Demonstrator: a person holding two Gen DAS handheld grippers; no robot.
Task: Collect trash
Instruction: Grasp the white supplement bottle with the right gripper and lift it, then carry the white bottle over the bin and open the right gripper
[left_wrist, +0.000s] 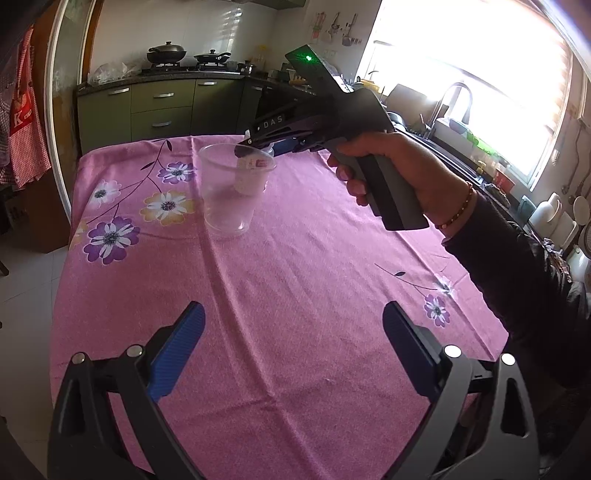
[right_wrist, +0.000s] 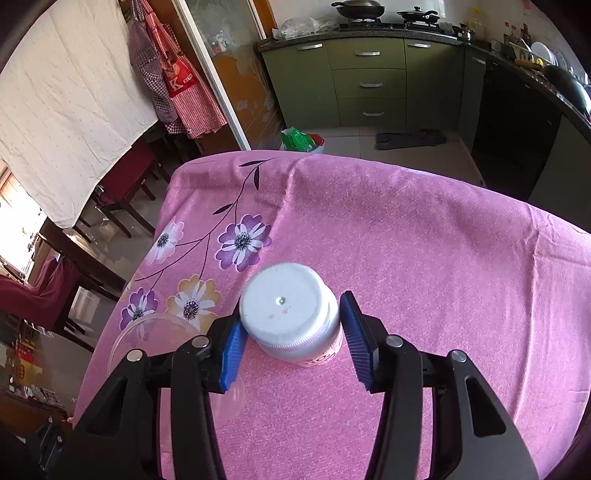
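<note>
From the left wrist, we see our left gripper (left_wrist: 291, 354) hanging idle over the bench (left_wrist: 295, 258), jaws wide apart, leaving room. From the right wrist, our right gripper (right_wrist: 291, 339) has jaws clamped on the white bottle (right_wrist: 291, 314), held beside the clear cup (right_wrist: 147, 332), seemingly the trash holder.

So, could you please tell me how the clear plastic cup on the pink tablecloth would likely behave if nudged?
The clear plastic cup looks thin-walled and empty, so probably very light. Standing upright on a narrower base, it may tip easily, and could crush under firm squeezing.
</note>
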